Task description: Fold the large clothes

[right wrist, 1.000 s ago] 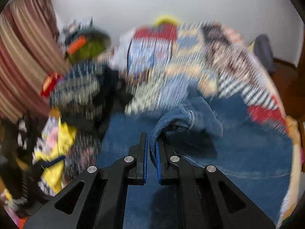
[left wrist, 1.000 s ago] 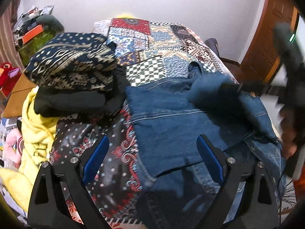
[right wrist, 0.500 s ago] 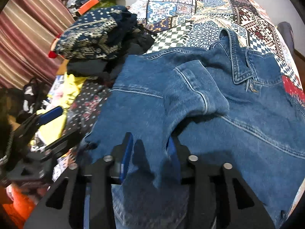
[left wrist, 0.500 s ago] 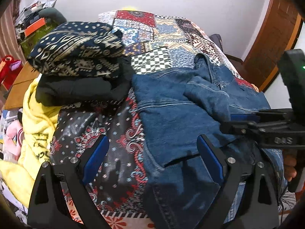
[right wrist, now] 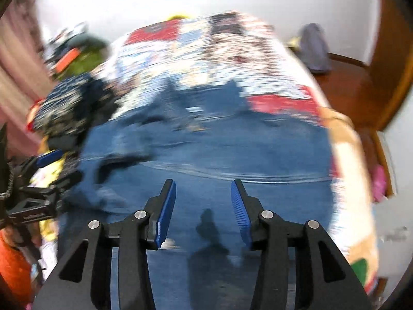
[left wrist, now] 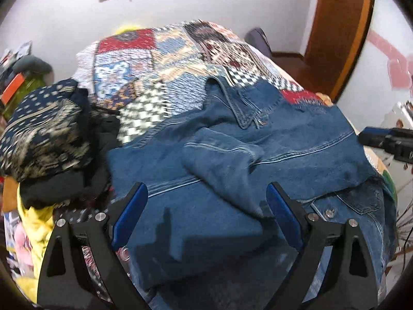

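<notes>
A blue denim jacket (left wrist: 296, 139) lies spread on the patchwork quilt (left wrist: 155, 51), collar toward the far end. One sleeve (left wrist: 222, 165) is folded across its body. My left gripper (left wrist: 206, 188) hangs open over the jacket's near part with nothing between its fingers. My right gripper (right wrist: 203, 184) is over the jacket (right wrist: 232, 155) in a blurred view. Its jaws are opening and only cloth far below shows between them. The right gripper (left wrist: 374, 137) also shows at the jacket's right edge. In the right wrist view the left gripper (right wrist: 41, 162) is at the left.
A stack of folded clothes (left wrist: 44, 129), patterned navy on top of black, sits on the bed left of the jacket. A yellow garment (left wrist: 28, 222) hangs beside it. A wooden door (left wrist: 335, 38) stands at the right, clutter (left wrist: 18, 77) at the far left.
The right gripper let go of the sleeve, which now lies across the jacket, then drew back to the right. The left gripper shifted right, over the jacket.
</notes>
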A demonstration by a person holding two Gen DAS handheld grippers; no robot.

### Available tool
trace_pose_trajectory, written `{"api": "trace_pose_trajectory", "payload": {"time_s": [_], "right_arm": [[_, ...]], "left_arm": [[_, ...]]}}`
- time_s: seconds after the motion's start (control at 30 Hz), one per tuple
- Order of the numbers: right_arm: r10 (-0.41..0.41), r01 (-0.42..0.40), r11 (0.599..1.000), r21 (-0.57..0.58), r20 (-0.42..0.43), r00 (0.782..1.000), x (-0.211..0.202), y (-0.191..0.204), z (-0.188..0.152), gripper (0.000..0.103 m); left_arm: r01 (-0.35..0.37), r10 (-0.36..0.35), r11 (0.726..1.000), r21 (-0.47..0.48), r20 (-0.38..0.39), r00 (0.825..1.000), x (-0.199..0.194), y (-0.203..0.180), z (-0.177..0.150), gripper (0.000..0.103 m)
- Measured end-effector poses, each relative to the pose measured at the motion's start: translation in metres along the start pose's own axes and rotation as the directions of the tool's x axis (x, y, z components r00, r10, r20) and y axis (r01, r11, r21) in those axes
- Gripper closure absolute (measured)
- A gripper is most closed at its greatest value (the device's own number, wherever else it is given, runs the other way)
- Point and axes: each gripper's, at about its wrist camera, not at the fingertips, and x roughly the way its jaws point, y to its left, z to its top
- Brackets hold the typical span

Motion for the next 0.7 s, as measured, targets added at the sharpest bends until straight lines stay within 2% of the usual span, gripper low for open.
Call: {"api": "trace_pose_trajectory", "payload": {"time_s": [0.13, 0.23, 0.4, 0.47, 0.53, 0.57, 0.7], "right_arm": [[-0.097, 0.094, 0.991, 0.099, 0.026, 0.995, -0.006, -0.044, -0.009, 0.061], [-0.122, 0.119, 0.981, 0.152, 0.01, 0.992, -0.003, -0.066, -0.017, 0.057], [-0.151, 0.157, 0.964, 0.214, -0.045, 0.987, 0.013, -0.093, -0.036, 0.056], [-0.132, 0.148, 0.953, 0.265, -0.078, 0.988, 0.027, -0.101, -0.047, 0.056], [-0.118, 0.144, 0.949, 0.28, -0.106, 0.987, 0.035, -0.105, -0.054, 0.056], [-0.126, 0.151, 0.95, 0.273, -0.107, 0.986, 0.038, -0.103, -0.056, 0.056], [-0.162, 0.177, 0.962, 0.207, -0.087, 0.983, 0.039, -0.09, -0.054, 0.043]], "left_arm": [[-0.003, 0.004, 1.0, 0.011, -0.069, 0.998, 0.03, -0.006, 0.006, 0.01], [-0.036, 0.038, 0.999, 0.019, -0.105, 0.994, 0.047, -0.004, 0.006, 0.01], [-0.069, 0.069, 0.998, -0.002, -0.08, 0.994, 0.058, 0.011, 0.003, 0.015], [-0.039, 0.035, 0.998, -0.048, -0.08, 0.996, 0.057, 0.021, -0.001, 0.021], [-0.003, -0.006, 0.994, -0.107, -0.082, 0.997, 0.052, 0.033, -0.009, 0.03], [0.0, -0.01, 0.993, -0.12, -0.081, 0.997, 0.051, 0.035, -0.011, 0.031], [0.066, -0.081, 0.976, -0.206, -0.067, 0.994, 0.037, 0.051, -0.03, 0.047]]}}
